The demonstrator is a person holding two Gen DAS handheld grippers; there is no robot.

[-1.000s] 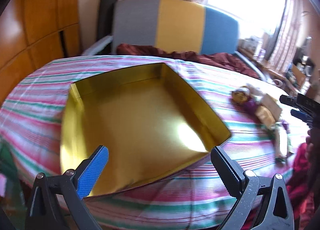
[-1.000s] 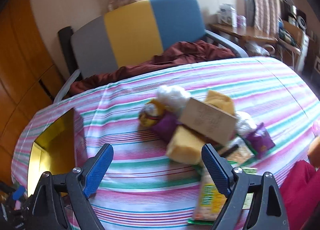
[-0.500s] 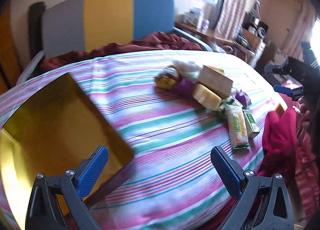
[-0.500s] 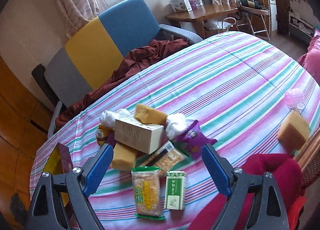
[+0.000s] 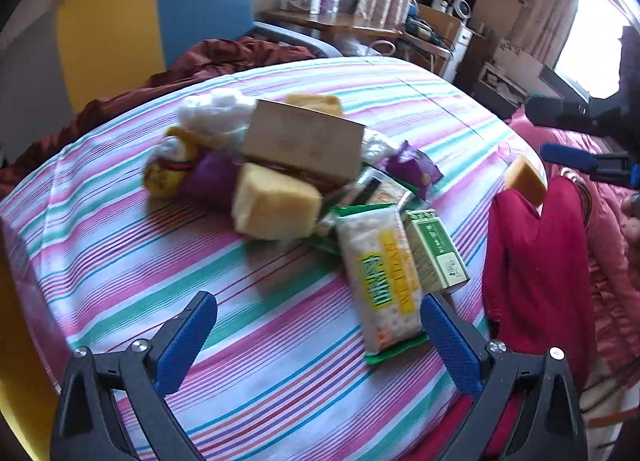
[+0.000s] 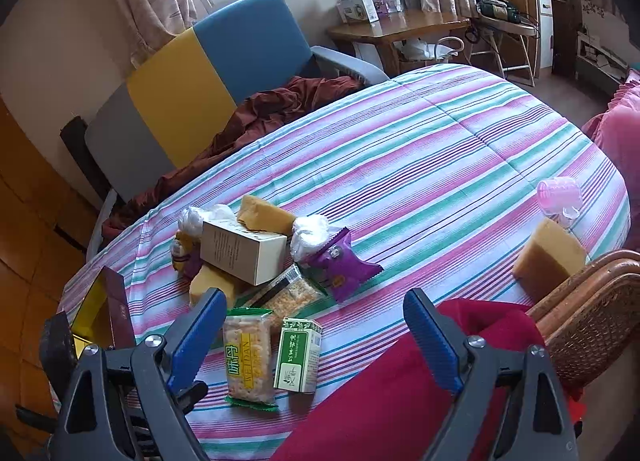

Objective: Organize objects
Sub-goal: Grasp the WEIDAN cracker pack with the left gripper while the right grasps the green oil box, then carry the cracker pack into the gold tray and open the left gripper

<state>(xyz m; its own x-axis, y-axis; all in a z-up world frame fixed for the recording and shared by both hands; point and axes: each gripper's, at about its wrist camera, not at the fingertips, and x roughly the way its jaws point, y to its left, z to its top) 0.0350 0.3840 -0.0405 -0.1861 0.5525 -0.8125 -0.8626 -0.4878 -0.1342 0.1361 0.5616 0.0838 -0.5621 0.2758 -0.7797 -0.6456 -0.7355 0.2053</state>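
Holding nothing, both grippers' fingers spread, left gripper (image 5: 318, 335), right gripper (image 6: 316, 323), gold box (image 6: 94, 311) interior mostly hidden.

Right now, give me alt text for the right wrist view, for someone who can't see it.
The open right gripper hovers over a striped tablecloth above a cracker packet and a green carton. Behind them lies a pile of snacks around a white box. A yellow sponge and a pink cup sit apart, far right.
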